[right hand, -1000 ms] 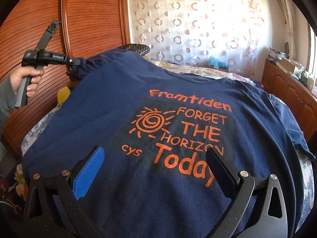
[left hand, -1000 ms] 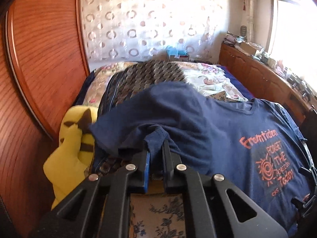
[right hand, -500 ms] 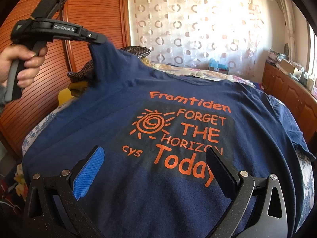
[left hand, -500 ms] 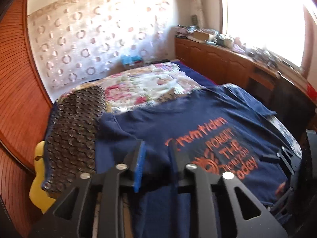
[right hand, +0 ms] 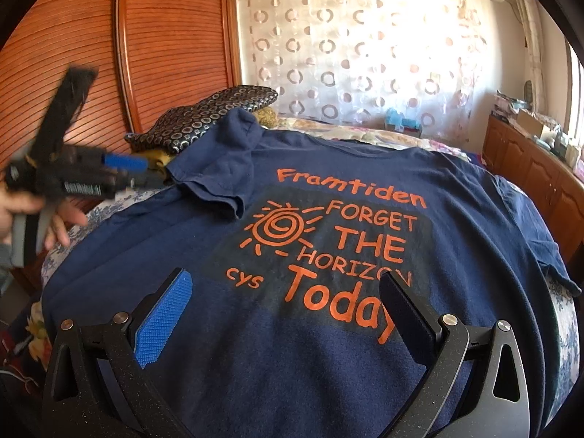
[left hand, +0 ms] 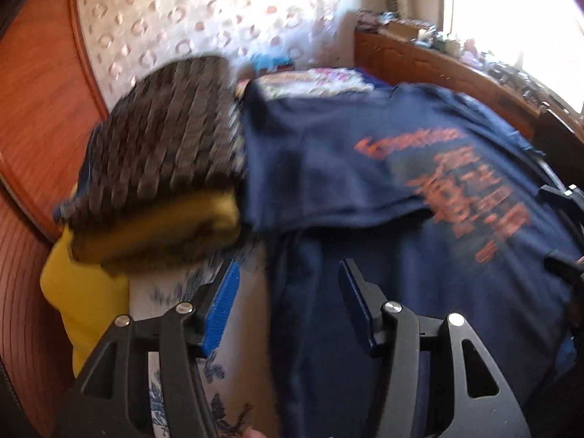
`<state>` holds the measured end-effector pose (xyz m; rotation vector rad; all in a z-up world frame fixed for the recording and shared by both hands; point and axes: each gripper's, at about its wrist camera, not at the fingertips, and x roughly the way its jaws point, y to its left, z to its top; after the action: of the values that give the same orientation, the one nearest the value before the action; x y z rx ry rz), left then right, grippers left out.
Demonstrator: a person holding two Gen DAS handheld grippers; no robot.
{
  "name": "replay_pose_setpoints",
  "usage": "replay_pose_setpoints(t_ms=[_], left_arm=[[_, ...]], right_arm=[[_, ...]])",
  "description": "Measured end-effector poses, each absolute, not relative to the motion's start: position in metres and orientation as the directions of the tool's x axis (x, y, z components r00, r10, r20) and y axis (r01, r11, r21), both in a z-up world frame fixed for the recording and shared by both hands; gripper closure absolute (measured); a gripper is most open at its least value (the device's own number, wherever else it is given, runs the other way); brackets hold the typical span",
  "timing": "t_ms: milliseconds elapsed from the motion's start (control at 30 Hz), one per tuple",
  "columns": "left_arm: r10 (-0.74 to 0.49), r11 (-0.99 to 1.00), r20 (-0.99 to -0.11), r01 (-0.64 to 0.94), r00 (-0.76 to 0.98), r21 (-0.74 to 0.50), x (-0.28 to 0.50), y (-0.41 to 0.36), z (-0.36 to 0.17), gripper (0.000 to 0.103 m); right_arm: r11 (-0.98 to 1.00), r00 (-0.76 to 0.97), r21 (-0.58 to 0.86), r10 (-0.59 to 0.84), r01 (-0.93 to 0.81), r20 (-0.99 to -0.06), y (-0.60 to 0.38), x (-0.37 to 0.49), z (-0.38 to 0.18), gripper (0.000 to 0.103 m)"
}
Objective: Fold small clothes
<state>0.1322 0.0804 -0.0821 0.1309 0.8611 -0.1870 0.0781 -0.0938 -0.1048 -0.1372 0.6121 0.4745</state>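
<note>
- The right hand-held gripper [right hand: 281, 314] hangs over the near hem of a navy T-shirt [right hand: 328, 346], its jaws spread wide and released, nothing between them; the blue pad [right hand: 162, 323] sits at 8 o'clock in the right wrist view, the black one at 4 o'clock.
- The T-shirt lies spread flat, print up, across a bed [right hand: 62, 252] with a blue-flowered cover; its orange lettering, ending in "Today", runs from the centre of the right wrist view toward 5 o'clock, directly ahead of the right hand-held gripper's fingers.
- The left hand-held gripper [left hand: 288, 299] is opening, its pads clear of the cloth: the shirt's left edge lies below and between the fingers, unpressed, with the flowered bedcover showing under the blue pad [left hand: 221, 306] at 7 o'clock in the left wrist view.
- In the right wrist view that same left hand-held gripper [right hand: 124, 173] appears blurred at 9 o'clock, gripped by a person's hand [right hand: 54, 215], its tips just beside the shirt's shoulder.
- The shirt's left sleeve [right hand: 222, 168] lies folded inward over the chest, its cuff ending just short of the orange sun print [right hand: 281, 226].
- Beyond the sleeve, at 11 o'clock, a dark ring-patterned cushion [right hand: 208, 113] rests on a yellow one [left hand: 153, 226].
- Farthest back stand a reddish wooden headboard [right hand: 175, 36], a circle-patterned curtain [right hand: 365, 54], and a wooden cabinet [right hand: 529, 168] at 3 o'clock.
</note>
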Motion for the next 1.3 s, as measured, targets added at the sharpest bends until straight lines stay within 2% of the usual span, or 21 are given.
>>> replay_pose_setpoints(t_ms=[333,567,800,967,1200,1300], left_arm=[[-0.152,0.983,-0.760,0.177,0.632,-0.050,0.128,0.106,-0.102,0.046],[-0.152,0.983,-0.761,0.174,0.631,-0.053,0.126,0.109,-0.102,0.043],[-0.153,0.982,-0.766,0.184,0.625,-0.046,0.133,0.105,-0.101,0.038],[-0.150,0.983,-0.768,0.176,0.622,-0.049,0.135,0.106,-0.101,0.034],[-0.147,0.983,-0.768,0.176,0.623,-0.045,0.135,0.106,-0.102,0.034],[-0.145,0.984,-0.768,0.175,0.624,-0.044,0.135,0.107,-0.102,0.033]], right_arm=[[0.867,0.675,0.038,0.414,-0.497,-0.611,-0.092,0.081,-0.104,0.000],[0.821,0.630,0.044,0.470,-0.569,-0.618,-0.076,0.096,-0.087,0.002],[0.729,0.553,0.007,0.526,-0.684,-0.646,-0.020,0.144,-0.071,0.014],[0.702,0.536,-0.043,0.502,-0.711,-0.679,0.016,0.173,-0.086,0.019],[0.624,0.457,-0.045,0.519,-0.780,-0.722,0.051,0.195,-0.105,0.033],[0.590,0.423,-0.047,0.517,-0.806,-0.744,0.065,0.199,-0.112,0.045]])
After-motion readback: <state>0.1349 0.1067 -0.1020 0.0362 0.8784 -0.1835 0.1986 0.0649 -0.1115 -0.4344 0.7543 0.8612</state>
